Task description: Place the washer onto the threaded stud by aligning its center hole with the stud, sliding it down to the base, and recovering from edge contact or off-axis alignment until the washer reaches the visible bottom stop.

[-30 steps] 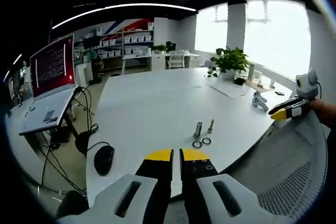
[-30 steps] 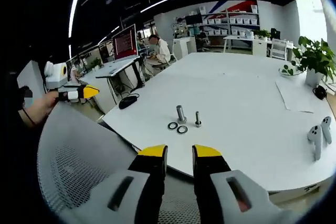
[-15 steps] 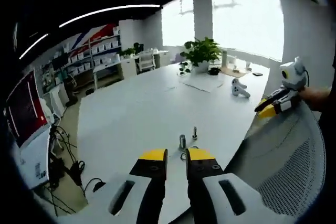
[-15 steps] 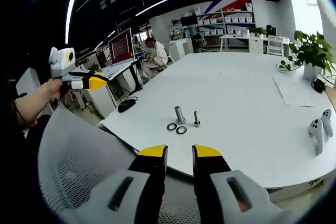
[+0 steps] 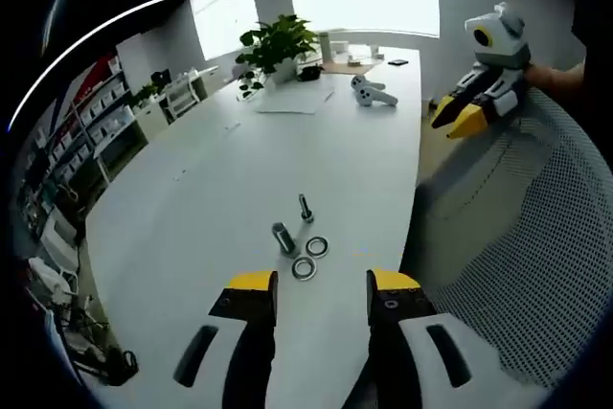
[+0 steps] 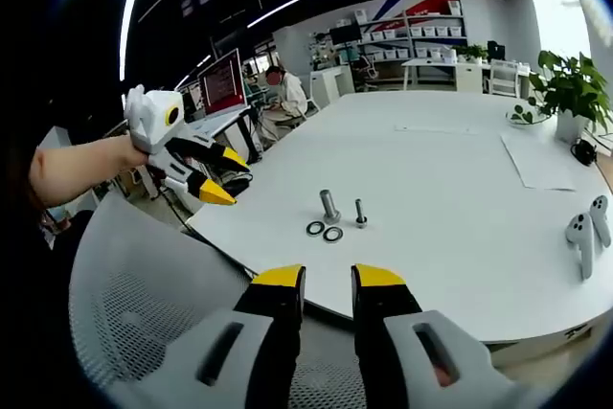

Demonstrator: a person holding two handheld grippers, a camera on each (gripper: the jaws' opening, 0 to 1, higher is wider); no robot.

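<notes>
Left gripper view: left gripper (image 5: 313,284) has spread wide, swung toward washers (image 5: 310,258) at 12 o'clock; probably approach starting.

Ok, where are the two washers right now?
In the right gripper view, the two washers lie side by side on the white table, just in front of the upright stud and the smaller bolt, near the table's near edge.

stud threads (image 5: 283,238) too small, washer holes (image 5: 305,269) tiny
</notes>
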